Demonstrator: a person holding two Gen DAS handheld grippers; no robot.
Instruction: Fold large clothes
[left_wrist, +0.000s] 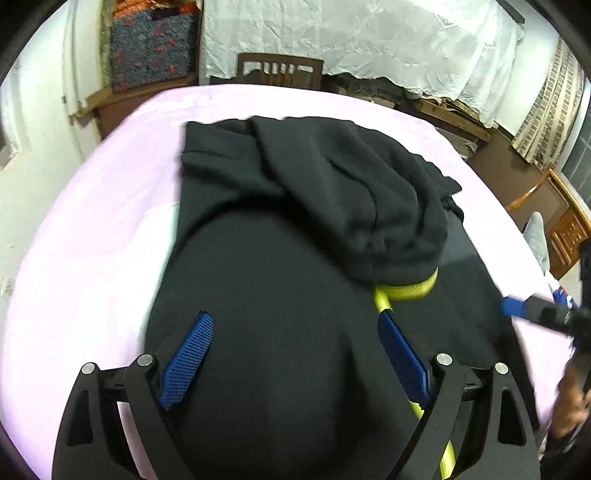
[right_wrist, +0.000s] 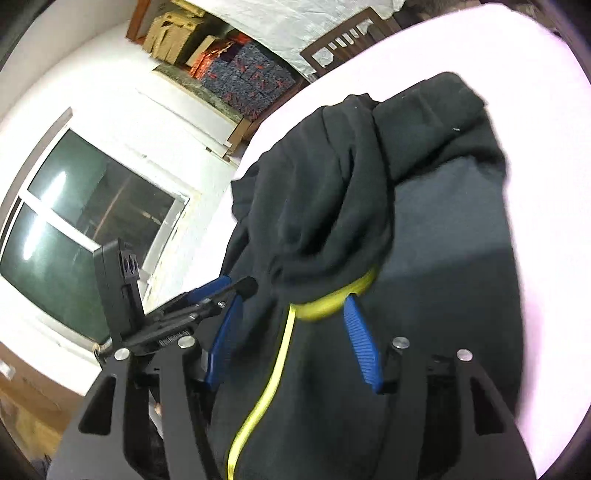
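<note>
Garment (left_wrist: 295, 258) spread on the bed (left_wrist: 92, 221), its upper part bunched in a heap (left_wrist: 351, 192) folded back over the flat lower part. Left claw (left_wrist: 291, 354) over the near flat part, right claw (right_wrist: 291, 332) just before the heap. Chair (left_wrist: 280, 70) behind the bed, window (right_wrist: 85, 229) on the wall beside it

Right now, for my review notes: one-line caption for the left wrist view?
Left gripper, jaws open, hovers over a black garment with yellow trim, partly folded on a pink-covered table.
</note>
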